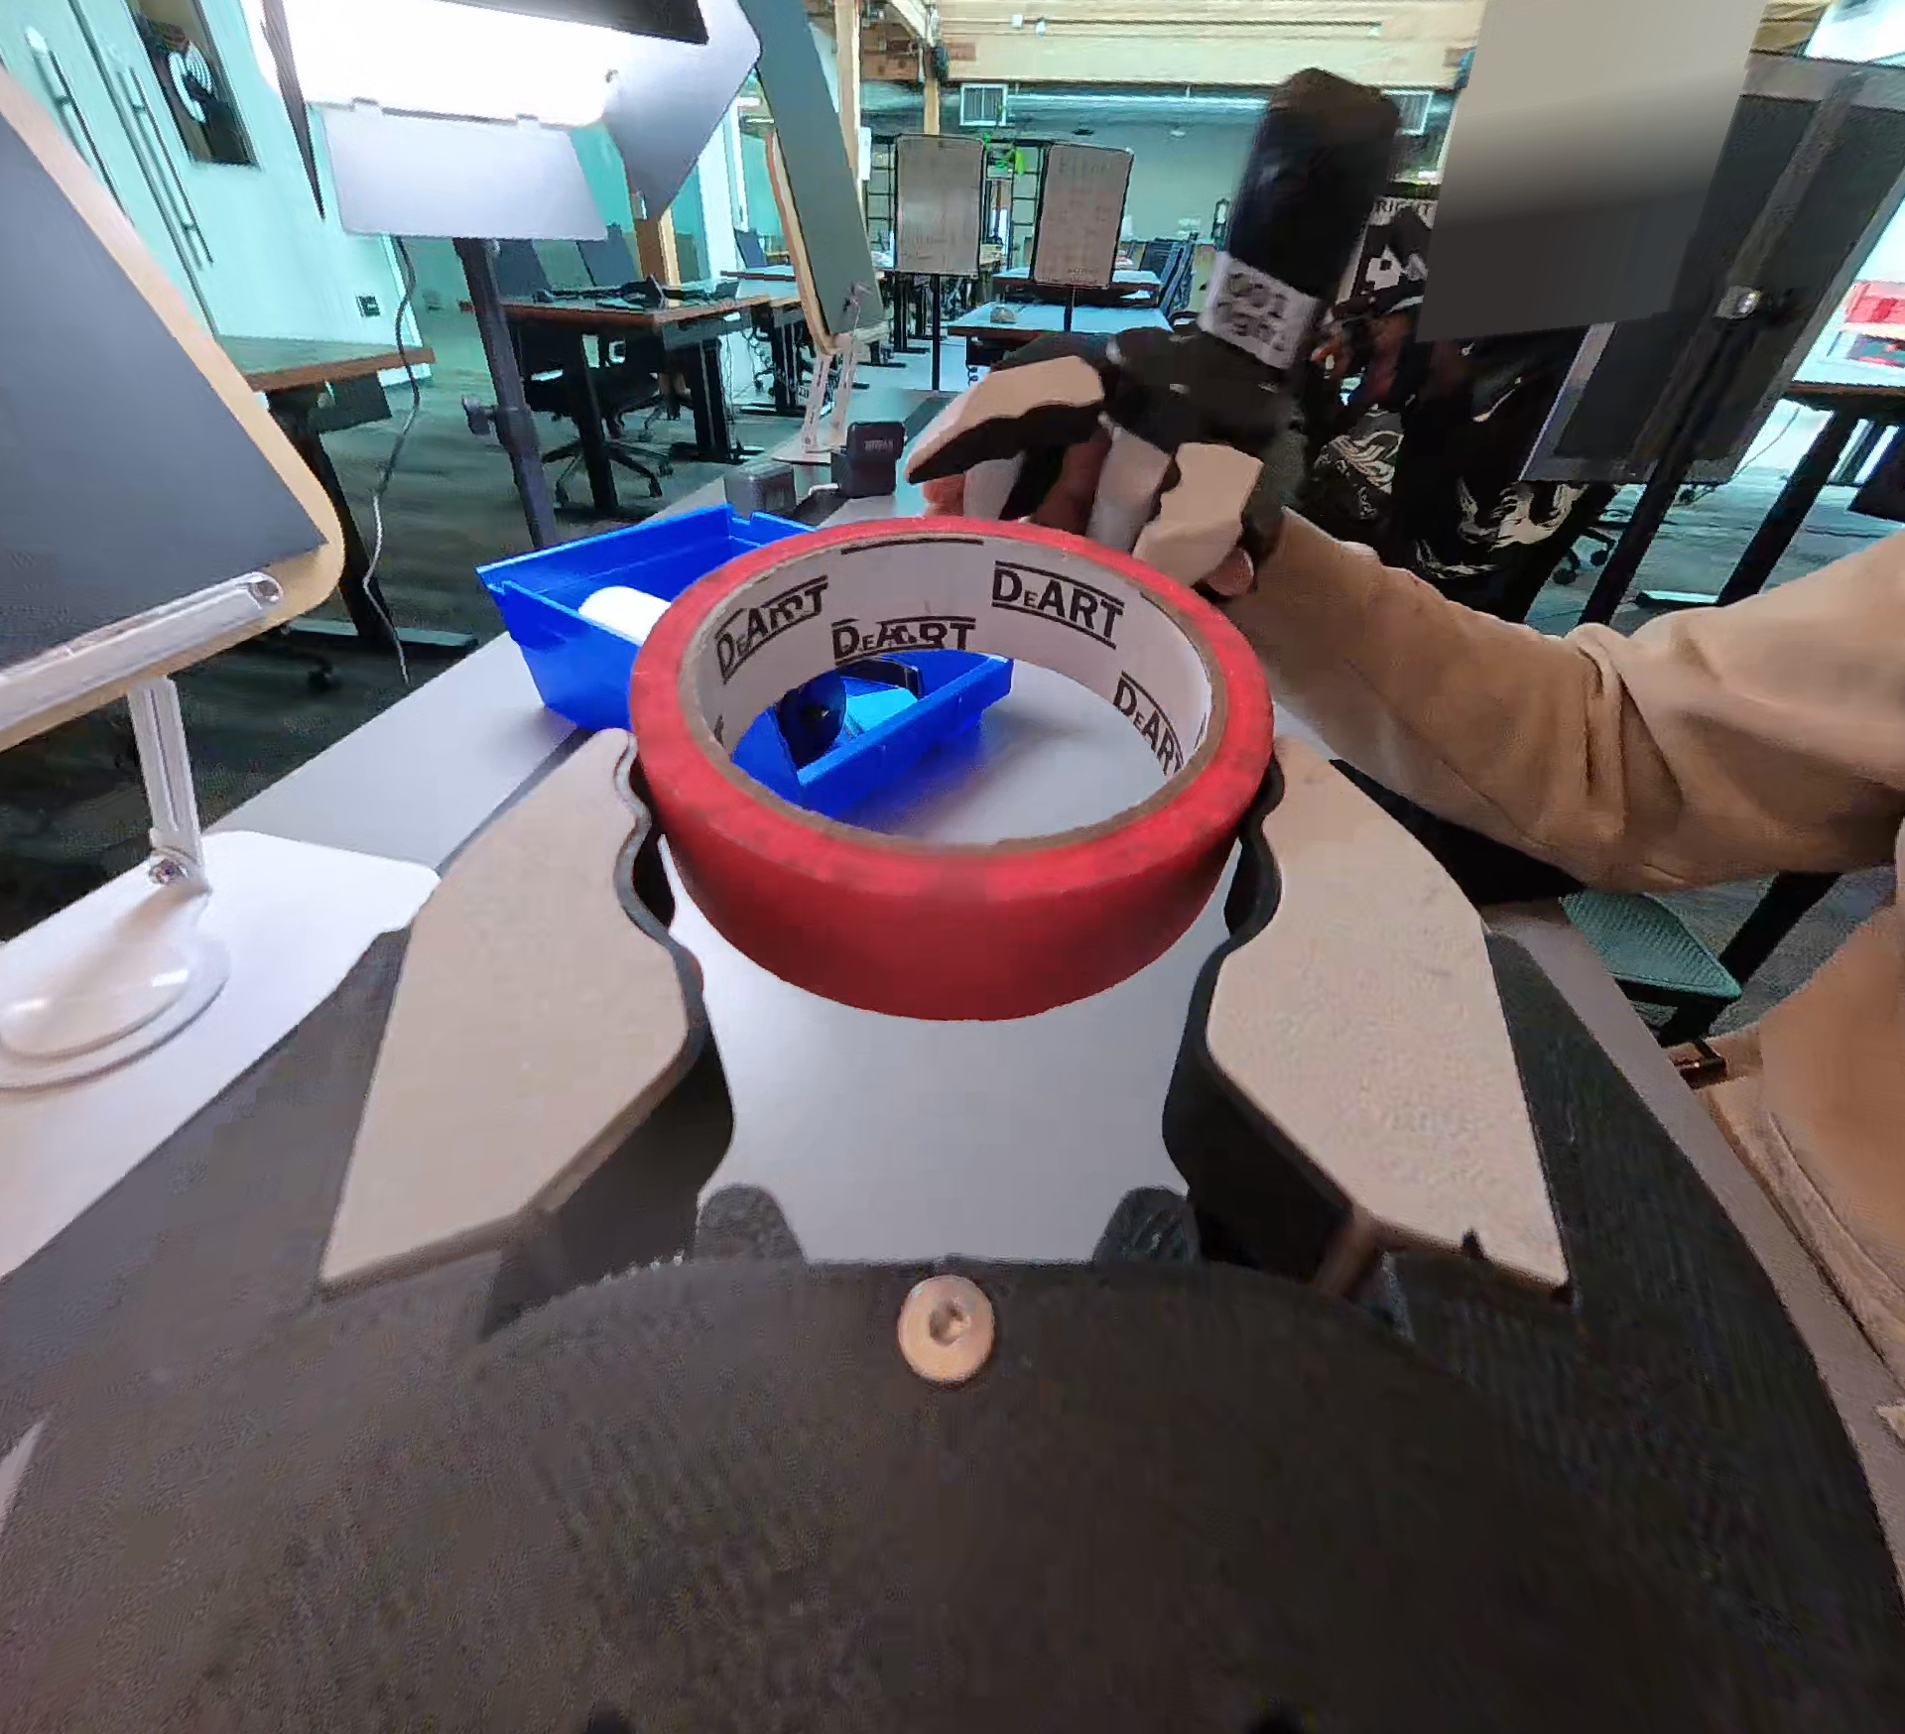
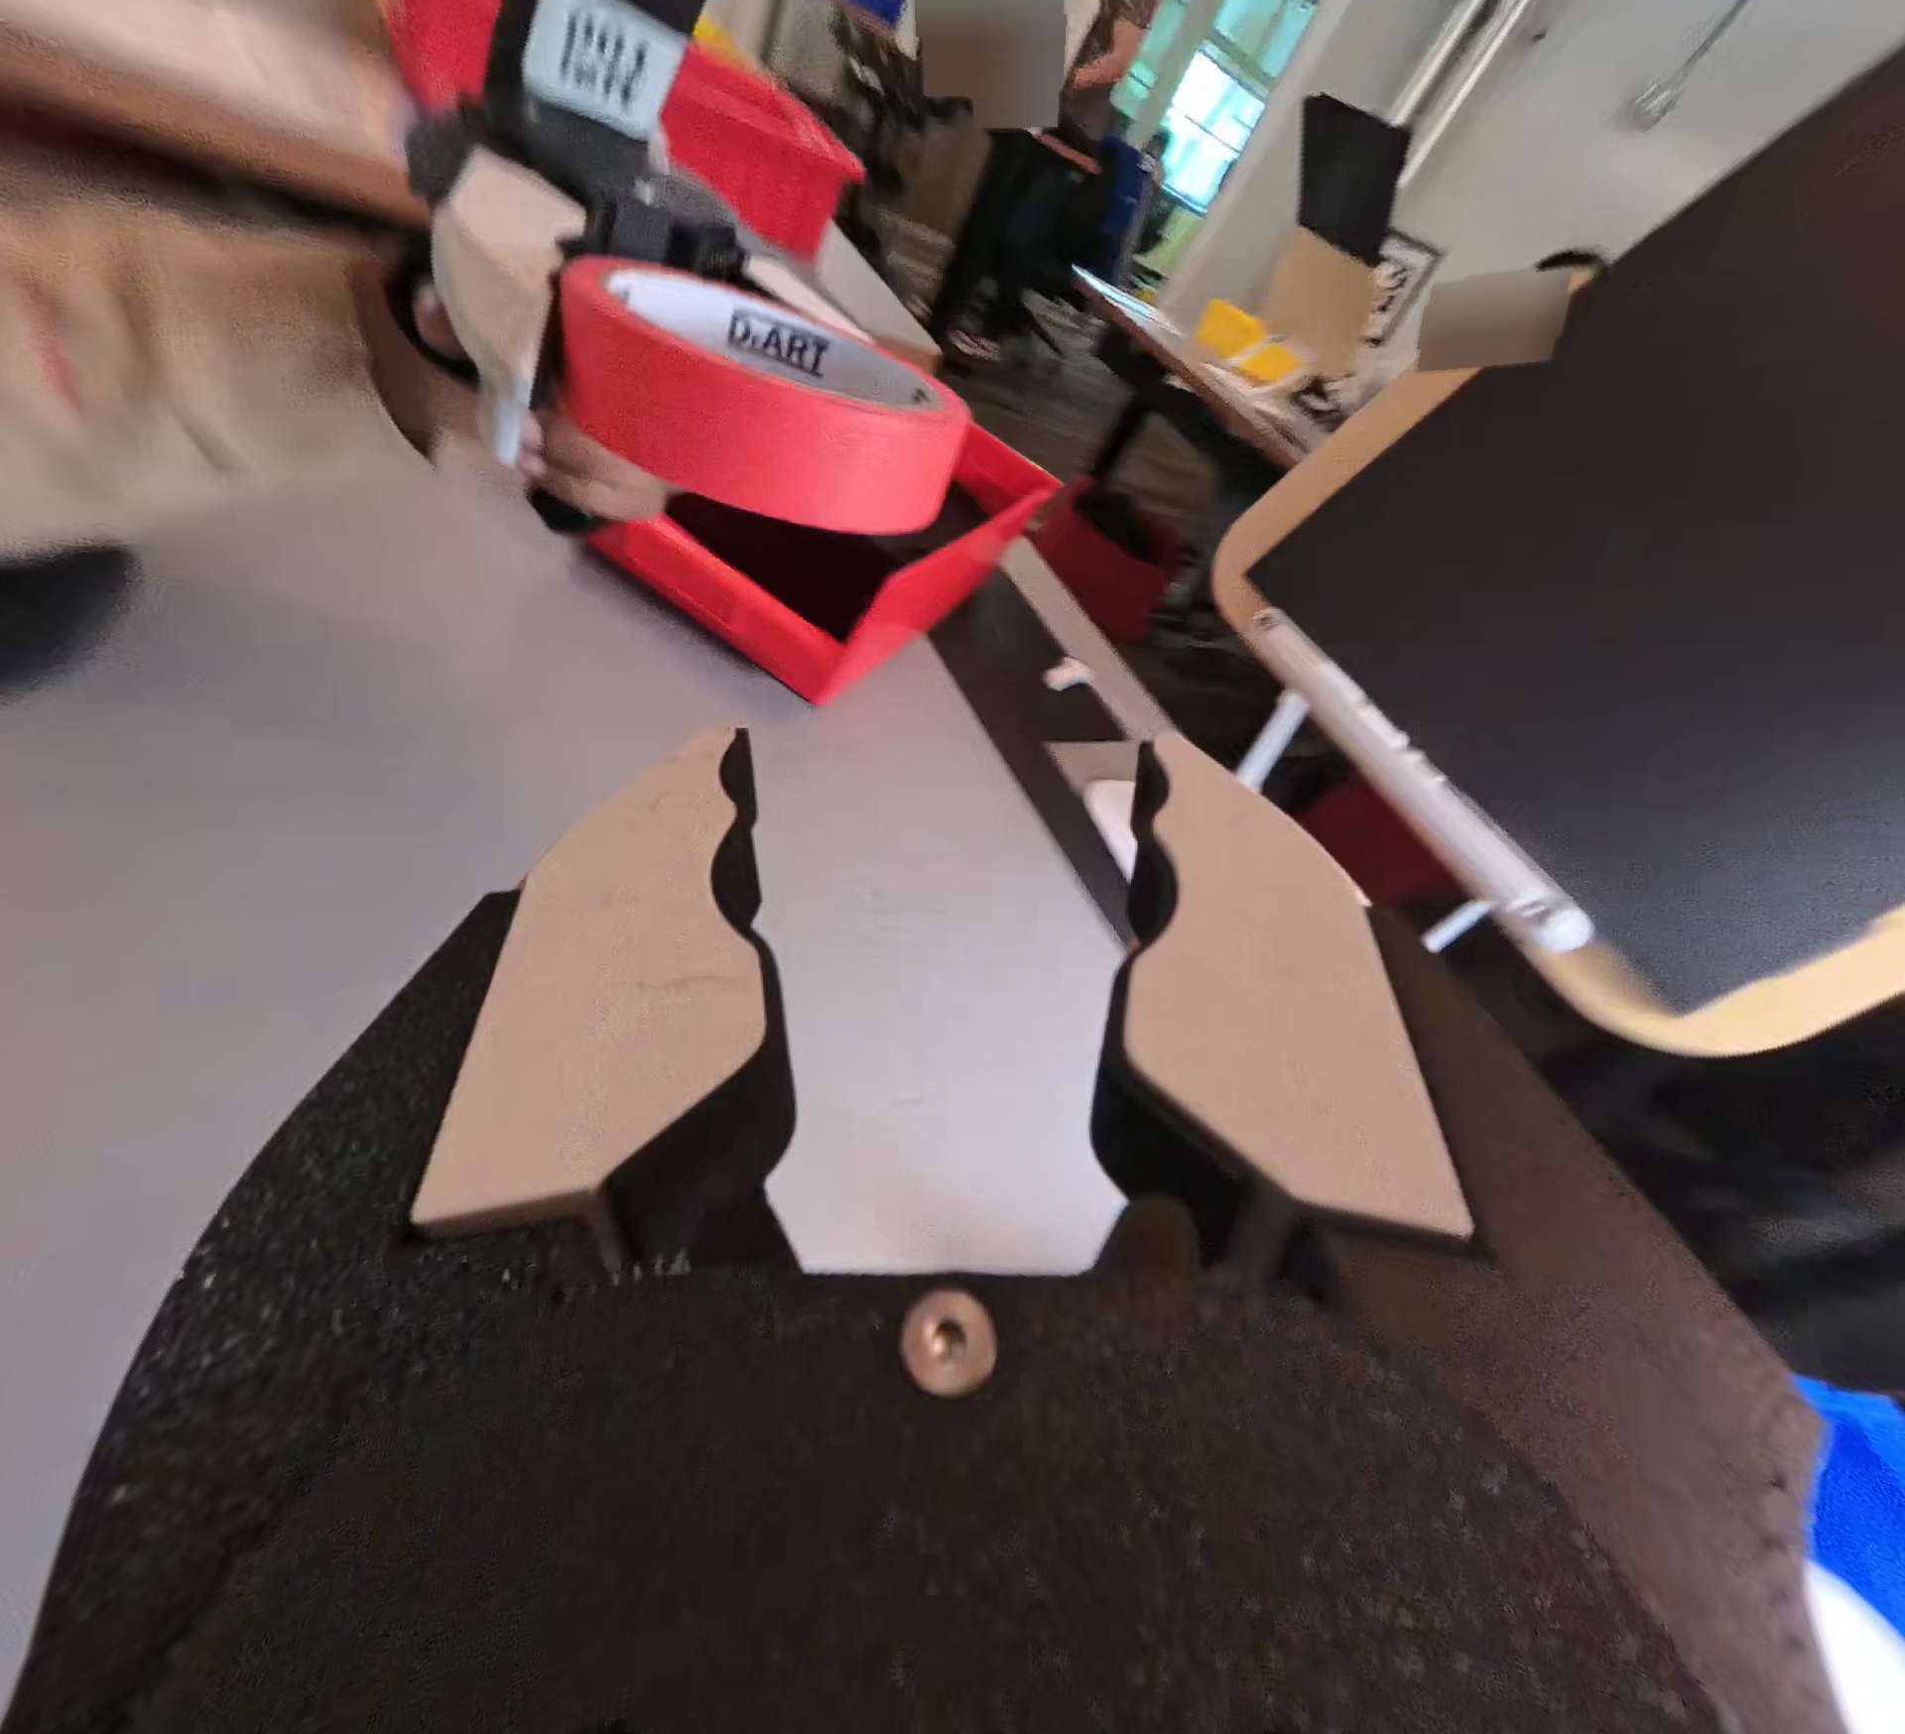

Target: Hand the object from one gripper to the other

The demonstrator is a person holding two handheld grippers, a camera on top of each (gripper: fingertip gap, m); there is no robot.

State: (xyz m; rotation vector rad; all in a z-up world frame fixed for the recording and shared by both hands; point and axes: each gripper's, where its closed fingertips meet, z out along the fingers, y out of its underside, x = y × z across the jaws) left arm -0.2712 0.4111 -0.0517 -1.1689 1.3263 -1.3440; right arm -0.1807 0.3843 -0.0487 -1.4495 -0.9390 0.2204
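A blue bin (image 1: 577,597) sits on the grey tabletop (image 1: 454,757) near its far edge, seen in the left wrist view. It holds a white roll (image 1: 624,611) at its left end and a dark blue object (image 1: 814,718) that shows through the hole of the tape; what that object is cannot be told. In the right wrist view a red bin (image 2: 825,623) stands near the far edge of the tabletop (image 2: 309,757), with one open side facing the camera. Its dark inside shows no contents from this angle.

The left gripper (image 1: 948,793) grips the roll of red tape (image 1: 948,901) across its outer rim. Both fingers (image 1: 546,963) press against opposite sides of the roll. The roll is held above the tabletop with its hole facing up, and hangs over the red bin in the right wrist view (image 2: 763,427).

The right gripper (image 2: 943,850) is unclenched, with a clear gap between its fingers (image 2: 619,984) and only bare tabletop in that gap. It holds nothing. In the left wrist view its fingertips (image 1: 1082,489) point down just behind the far rim of the tape; whether they touch it cannot be told.
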